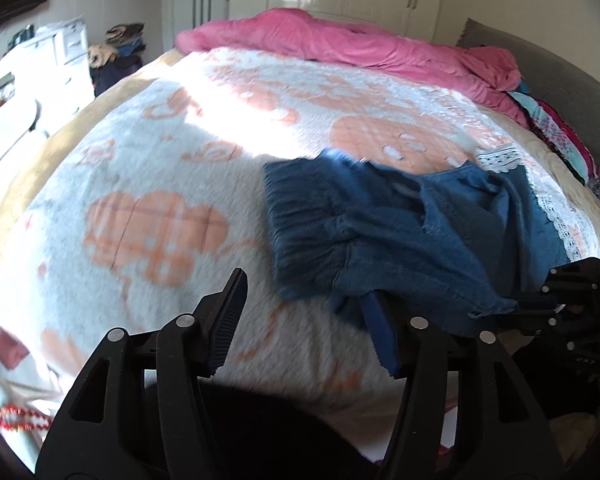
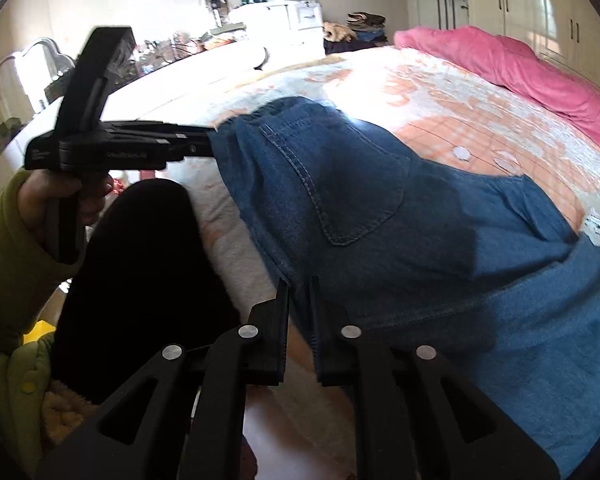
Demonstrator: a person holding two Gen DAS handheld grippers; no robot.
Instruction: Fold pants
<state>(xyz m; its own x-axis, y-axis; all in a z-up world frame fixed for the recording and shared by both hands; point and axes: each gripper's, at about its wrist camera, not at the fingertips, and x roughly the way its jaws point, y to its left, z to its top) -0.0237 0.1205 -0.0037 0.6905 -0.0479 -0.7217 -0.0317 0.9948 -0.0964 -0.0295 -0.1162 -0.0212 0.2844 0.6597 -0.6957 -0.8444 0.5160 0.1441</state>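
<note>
Blue denim pants (image 1: pixel 400 232) lie bunched on the bed, elastic waistband to the left in the left wrist view. My left gripper (image 1: pixel 304 320) stands open at the near edge of the cloth; a fold of denim hangs over its right finger (image 1: pixel 380 336), and nothing is pressed between the pads. In the right wrist view the pants (image 2: pixel 380 200) spread out with a back pocket facing up. My right gripper (image 2: pixel 299 300) is shut on their near hem edge. The left gripper (image 2: pixel 206 142) shows side-on there, tips at the waistband. The right gripper (image 1: pixel 536 306) appears at the right edge of the left wrist view.
The bed has a white blanket with orange shapes (image 1: pixel 160 160) and a lace border. A pink duvet (image 1: pixel 340 36) is heaped along the far side. A person's hand in a green sleeve (image 2: pixel 12 248) and a black trouser leg (image 2: pixel 140 280) are at the near edge. White furniture (image 2: pixel 292 16) stands beyond.
</note>
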